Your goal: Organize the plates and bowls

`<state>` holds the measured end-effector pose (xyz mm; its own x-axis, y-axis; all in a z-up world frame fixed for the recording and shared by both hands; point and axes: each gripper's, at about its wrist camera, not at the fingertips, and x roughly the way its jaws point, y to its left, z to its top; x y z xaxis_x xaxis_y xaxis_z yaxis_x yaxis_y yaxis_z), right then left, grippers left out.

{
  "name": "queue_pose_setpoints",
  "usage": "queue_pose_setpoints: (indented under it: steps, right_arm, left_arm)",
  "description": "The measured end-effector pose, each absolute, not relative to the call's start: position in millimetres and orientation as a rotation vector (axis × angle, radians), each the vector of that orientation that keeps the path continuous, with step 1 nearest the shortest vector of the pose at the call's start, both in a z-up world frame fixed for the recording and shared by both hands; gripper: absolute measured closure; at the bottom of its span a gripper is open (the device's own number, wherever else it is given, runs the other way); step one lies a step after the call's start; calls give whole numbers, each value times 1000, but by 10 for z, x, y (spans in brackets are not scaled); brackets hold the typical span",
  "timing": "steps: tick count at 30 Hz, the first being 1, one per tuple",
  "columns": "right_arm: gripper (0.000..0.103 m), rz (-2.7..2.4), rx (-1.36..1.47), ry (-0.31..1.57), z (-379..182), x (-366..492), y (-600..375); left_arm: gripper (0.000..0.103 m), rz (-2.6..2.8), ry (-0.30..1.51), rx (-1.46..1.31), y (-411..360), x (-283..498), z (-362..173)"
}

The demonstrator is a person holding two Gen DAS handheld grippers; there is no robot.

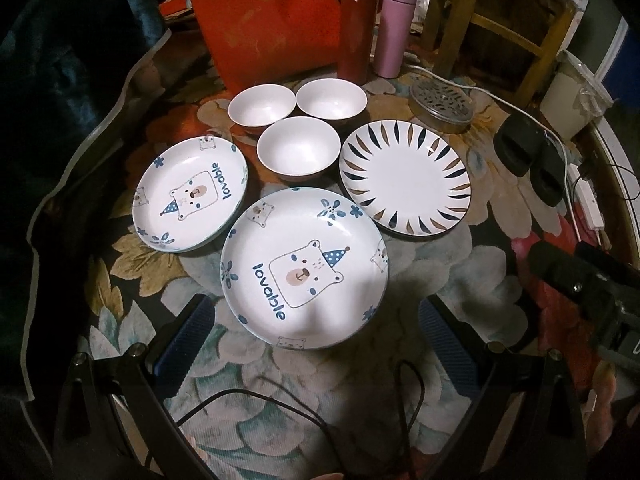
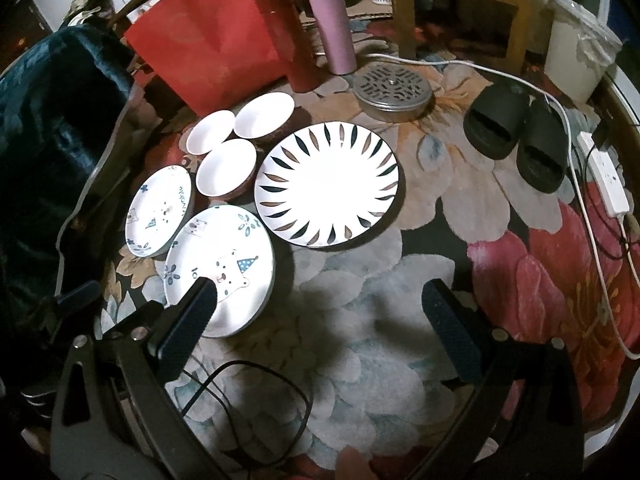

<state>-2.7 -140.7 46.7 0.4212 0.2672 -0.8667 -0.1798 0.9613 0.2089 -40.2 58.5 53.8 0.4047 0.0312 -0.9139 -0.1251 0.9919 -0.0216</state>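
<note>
Three white bowls (image 1: 297,147) (image 2: 226,168) stand close together on the floral cloth. A small bear plate (image 1: 191,193) (image 2: 159,210) lies at the left, a larger bear plate (image 1: 304,266) (image 2: 219,270) in front, and a leaf-pattern plate (image 1: 405,176) (image 2: 327,184) at the right. My left gripper (image 1: 314,320) is open and empty, hovering just before the larger bear plate. My right gripper (image 2: 320,304) is open and empty above bare cloth, its left finger over the larger bear plate's edge.
A red bag (image 1: 266,20), a red flask (image 1: 354,32) and a pink flask (image 1: 394,32) stand behind the bowls. A metal perforated lid (image 2: 394,90), black slippers (image 2: 520,140), a white power strip with cables (image 2: 606,176) and a wooden chair (image 2: 460,0) are at the right.
</note>
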Motion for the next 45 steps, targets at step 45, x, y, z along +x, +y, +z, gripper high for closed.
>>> queue_pose_setpoints:
  steps: [45]
  right_arm:
    - [0,228,163,1169,-21,214,-1463]
  left_arm:
    - [1,79,1182,-105,852,-113,81]
